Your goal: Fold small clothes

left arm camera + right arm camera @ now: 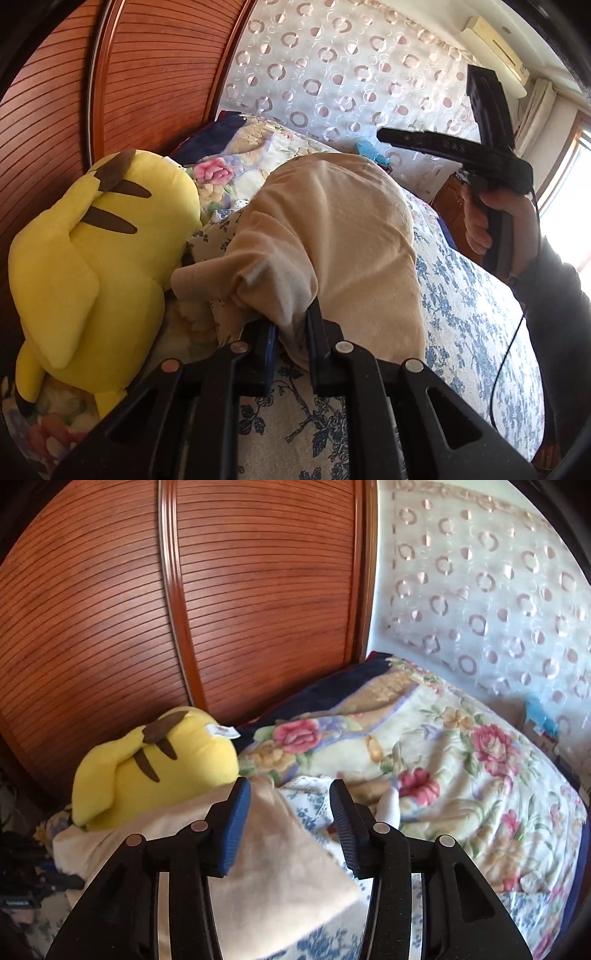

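Observation:
A beige garment [332, 221] lies in a rounded heap on the blue-and-white floral quilt [472, 314]. My left gripper [291, 332] is shut on a bunched edge of it, and cloth fills the narrow gap between its fingers. In the right wrist view the same beige garment [277, 867] lies flat below my right gripper [290, 794]. That gripper's blue-padded jaws stand apart, and the left pad rests over the cloth without pinching it. From the left wrist view, a hand [491, 221] holds the right gripper up at the right, clear of the heap.
A yellow plush toy [92, 240] [155, 764] lies at the left against the slatted wooden wardrobe door [221, 590]. A rose-patterned blanket [461, 775] covers the far side of the bed. A circle-patterned curtain [351, 74] hangs behind, with a window at the right.

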`<state>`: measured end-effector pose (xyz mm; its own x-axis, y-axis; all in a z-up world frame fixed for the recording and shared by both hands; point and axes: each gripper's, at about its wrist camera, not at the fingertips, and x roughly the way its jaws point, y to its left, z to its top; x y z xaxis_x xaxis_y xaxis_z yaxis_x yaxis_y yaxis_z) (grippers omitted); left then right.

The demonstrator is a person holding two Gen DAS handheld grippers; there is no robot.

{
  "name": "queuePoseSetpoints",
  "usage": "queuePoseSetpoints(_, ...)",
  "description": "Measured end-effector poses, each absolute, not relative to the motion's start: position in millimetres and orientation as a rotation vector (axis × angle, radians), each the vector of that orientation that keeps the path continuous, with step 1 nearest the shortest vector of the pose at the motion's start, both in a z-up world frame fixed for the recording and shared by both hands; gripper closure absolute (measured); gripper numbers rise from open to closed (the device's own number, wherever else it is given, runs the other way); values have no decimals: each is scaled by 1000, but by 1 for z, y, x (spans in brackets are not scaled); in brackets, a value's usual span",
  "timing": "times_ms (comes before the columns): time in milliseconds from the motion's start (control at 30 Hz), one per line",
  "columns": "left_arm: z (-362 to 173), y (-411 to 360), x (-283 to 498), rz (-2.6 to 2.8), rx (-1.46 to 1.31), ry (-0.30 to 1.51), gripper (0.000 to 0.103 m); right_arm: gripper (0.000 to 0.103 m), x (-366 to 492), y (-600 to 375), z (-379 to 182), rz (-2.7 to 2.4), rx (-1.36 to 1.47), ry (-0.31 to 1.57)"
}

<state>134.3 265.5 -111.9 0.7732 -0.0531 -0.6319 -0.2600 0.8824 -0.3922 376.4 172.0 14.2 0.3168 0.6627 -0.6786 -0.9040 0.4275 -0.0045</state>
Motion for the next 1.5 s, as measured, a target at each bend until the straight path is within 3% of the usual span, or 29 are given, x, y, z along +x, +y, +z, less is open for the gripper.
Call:
queuePoseSetpoints(367,-86,257,106,181,-392,660,88,58,367,152,-49,1010,-427,777)
queuePoseSetpoints(633,-52,242,86,218,-288,603,87,58,350,112,-28,969,-336,742)
queuePoseSetpoints(800,-40,222,79,176,-246,571,64,58,313,69,-2,939,-281,700)
queuePoseSetpoints(867,-36,213,79,148,-231,560,60,58,294,48,8,922,-255,680)
queuePoseSetpoints(967,-29,196,76,116,-206,543,43,57,270,22,22,903,-239,649)
queuePoseSetpoints(1267,-14,150,71,79,-132,517,38,35,199,-56,47,821,-194,571)
queuePoseSetpoints(1500,-15,103,69,19,-75,528,38,34,160,-110,51,733,-149,560)
